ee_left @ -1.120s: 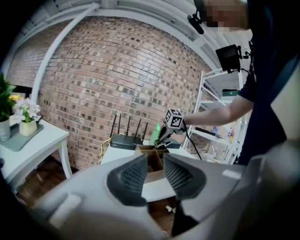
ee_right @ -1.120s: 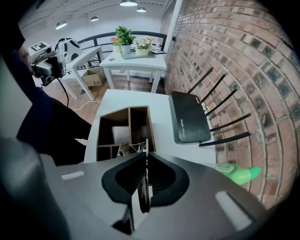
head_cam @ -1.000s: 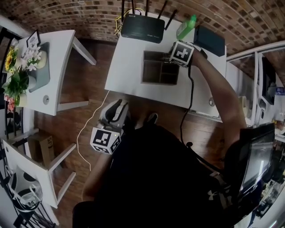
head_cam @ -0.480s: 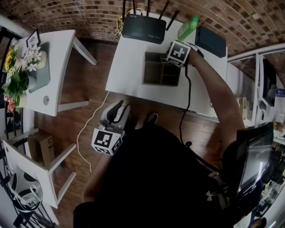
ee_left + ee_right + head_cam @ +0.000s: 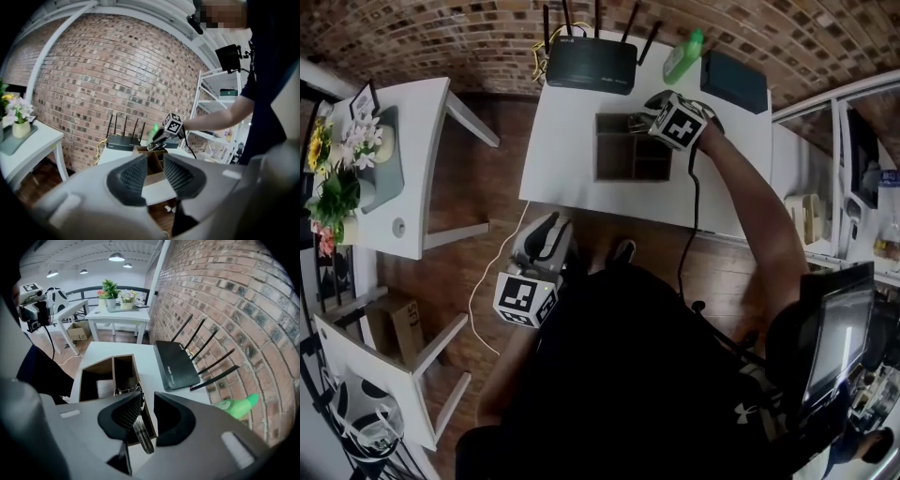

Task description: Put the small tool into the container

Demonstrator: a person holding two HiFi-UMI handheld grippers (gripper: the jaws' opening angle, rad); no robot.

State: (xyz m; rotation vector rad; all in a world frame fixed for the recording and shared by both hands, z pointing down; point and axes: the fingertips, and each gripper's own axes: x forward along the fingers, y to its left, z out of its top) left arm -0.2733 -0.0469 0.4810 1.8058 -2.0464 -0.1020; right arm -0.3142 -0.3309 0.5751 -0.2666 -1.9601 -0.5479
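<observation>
Wooden container (image 5: 113,372) sits right below my right hand-held gripper (image 5: 147,414), whose jaws have just been opening. The small tool (image 5: 143,437) leans on one pad, clear of the other, above a compartment. I judge it released. My left hand-held gripper (image 5: 150,176) is parted, empty.

Items counted
Two pairs of tongs: left tongs (image 5: 548,225), right tongs (image 5: 634,118); one router (image 5: 591,64), one green bottle (image 5: 682,58), one wooden box (image 5: 598,150), one small tool (image 5: 142,433).

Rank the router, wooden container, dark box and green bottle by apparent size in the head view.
1. Wooden container and router: look about alike, too close to rank.
2. Dark box.
3. Green bottle, smallest.
</observation>
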